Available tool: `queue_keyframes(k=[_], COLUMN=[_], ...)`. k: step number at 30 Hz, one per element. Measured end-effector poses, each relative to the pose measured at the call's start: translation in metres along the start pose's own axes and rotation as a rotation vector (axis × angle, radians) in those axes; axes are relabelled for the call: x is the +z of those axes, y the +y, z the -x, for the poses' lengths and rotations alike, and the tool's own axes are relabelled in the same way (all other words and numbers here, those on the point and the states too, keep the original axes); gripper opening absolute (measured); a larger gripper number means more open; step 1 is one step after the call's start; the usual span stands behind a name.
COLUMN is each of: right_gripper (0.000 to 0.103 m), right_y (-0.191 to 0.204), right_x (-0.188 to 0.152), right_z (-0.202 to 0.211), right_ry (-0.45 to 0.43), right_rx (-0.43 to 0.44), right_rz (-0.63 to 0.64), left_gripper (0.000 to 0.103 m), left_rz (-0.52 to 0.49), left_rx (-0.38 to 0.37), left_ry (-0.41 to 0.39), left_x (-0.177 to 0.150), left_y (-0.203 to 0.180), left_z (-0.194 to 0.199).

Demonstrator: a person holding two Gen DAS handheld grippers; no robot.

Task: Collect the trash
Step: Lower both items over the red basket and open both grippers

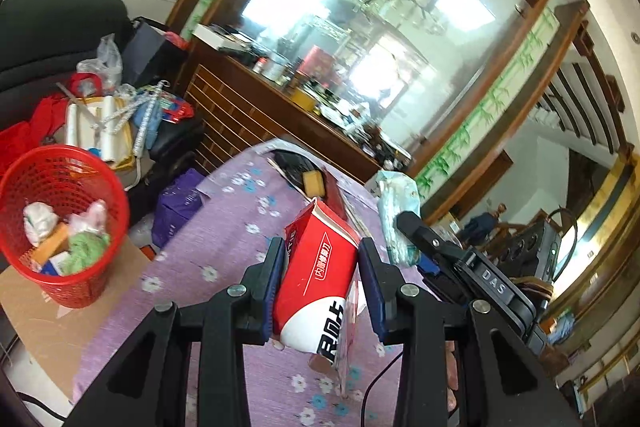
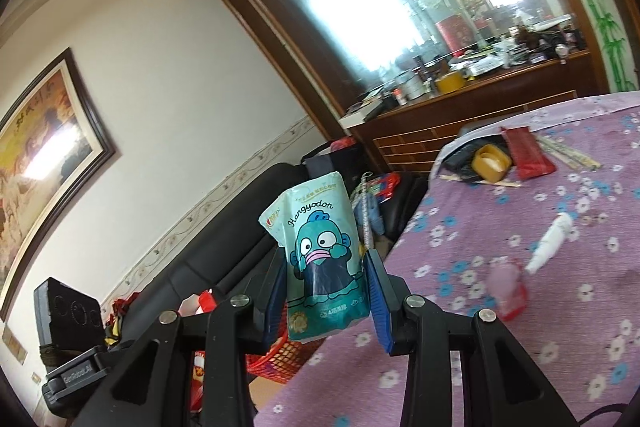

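Note:
My left gripper [image 1: 320, 287] is shut on a red and white carton [image 1: 316, 279] and holds it above the purple flowered tablecloth [image 1: 224, 227]. A red mesh basket [image 1: 60, 227] with several scraps inside stands lower left on a cardboard sheet. My right gripper [image 2: 326, 291] is shut on a teal pouch printed "Hangyodon" [image 2: 320, 251], held up past the table's left edge, above the red basket [image 2: 276, 359]. The same pouch [image 1: 396, 219] and the right gripper's body show at the right of the left wrist view.
On the tablecloth [image 2: 560, 247] lie a white tube [image 2: 548, 243], a blurred pink and red item [image 2: 508, 291], a yellow jar [image 2: 490, 163], a red packet [image 2: 528, 151] and sticks. A cluttered black sofa [image 2: 224, 239] and a wooden sideboard [image 1: 256, 111] stand beyond the table.

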State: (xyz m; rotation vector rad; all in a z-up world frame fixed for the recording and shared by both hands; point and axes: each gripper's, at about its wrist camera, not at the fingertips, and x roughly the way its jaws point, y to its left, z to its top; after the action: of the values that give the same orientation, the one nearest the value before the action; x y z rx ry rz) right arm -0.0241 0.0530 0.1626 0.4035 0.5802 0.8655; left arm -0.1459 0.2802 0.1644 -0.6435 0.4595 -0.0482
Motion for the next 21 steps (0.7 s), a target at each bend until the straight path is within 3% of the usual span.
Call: queue_keyframes(k=[7, 15, 21], right_gripper=[0.040, 0.040, 0.040], right_y=[0.030, 0.074, 0.083], right_x=[-0.008, -0.038, -0.073], right_z=[-0.042, -0.116, -0.201], right_ry=[0.065, 0.203, 0.367], right_rx=[0.073, 0.170, 0.235], right_rz=[0.016, 0.019, -0.070], left_gripper=[0.038, 0.038, 0.038], left_rz=[0.052, 0.128, 0.178], left_rx=[0.061, 0.213, 0.325], left_ry=[-0.064, -0.122, -0.065], left_x=[0.017, 0.035, 0.031], left_y=[0.043, 0.120, 0.179], left_z=[0.026, 0.051, 0.027])
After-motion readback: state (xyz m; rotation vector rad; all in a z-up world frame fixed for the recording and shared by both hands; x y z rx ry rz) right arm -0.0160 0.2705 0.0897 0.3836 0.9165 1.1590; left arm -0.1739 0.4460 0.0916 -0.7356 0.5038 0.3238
